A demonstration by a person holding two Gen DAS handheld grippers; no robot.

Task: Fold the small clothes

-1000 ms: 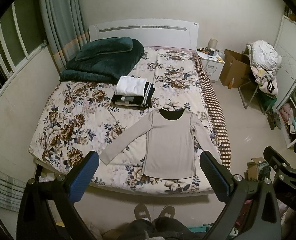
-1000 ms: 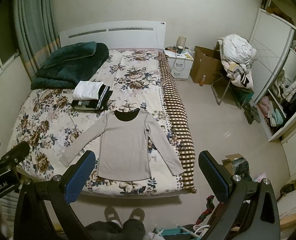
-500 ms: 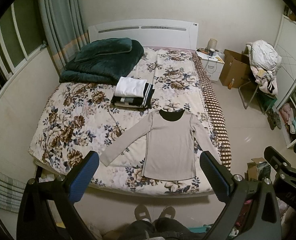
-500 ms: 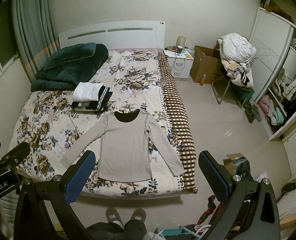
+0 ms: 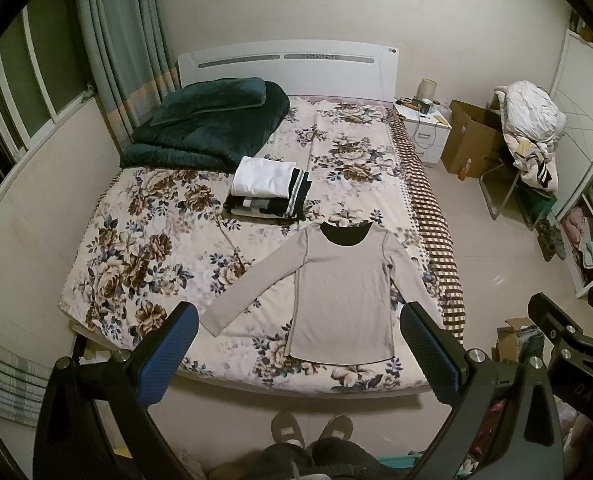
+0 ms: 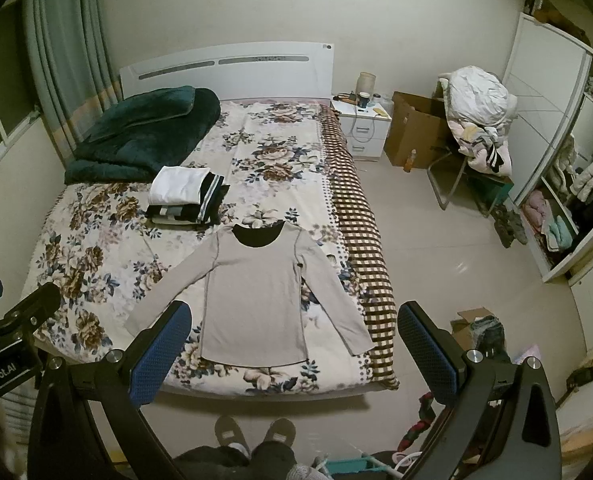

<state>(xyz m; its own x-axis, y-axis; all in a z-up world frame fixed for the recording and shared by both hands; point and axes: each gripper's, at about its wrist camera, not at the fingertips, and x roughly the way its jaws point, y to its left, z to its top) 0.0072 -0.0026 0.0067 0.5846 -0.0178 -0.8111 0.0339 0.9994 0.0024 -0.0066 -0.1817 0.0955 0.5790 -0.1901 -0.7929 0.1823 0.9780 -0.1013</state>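
A grey long-sleeved shirt with a dark neck lining lies flat, sleeves spread, near the foot of the floral bed; it also shows in the right wrist view. A stack of folded clothes, white on top, sits behind it and also appears in the right wrist view. My left gripper is open and empty, held high above the foot of the bed. My right gripper is also open and empty, beside the left one.
A dark green folded blanket lies at the bed's head. A nightstand, cardboard box and a chair piled with laundry stand right of the bed. An open wardrobe is at far right. The person's slippered feet are at the bed's foot.
Both cameras have drifted very slightly; the shirt and the stack lie as before. Both grippers stay open.
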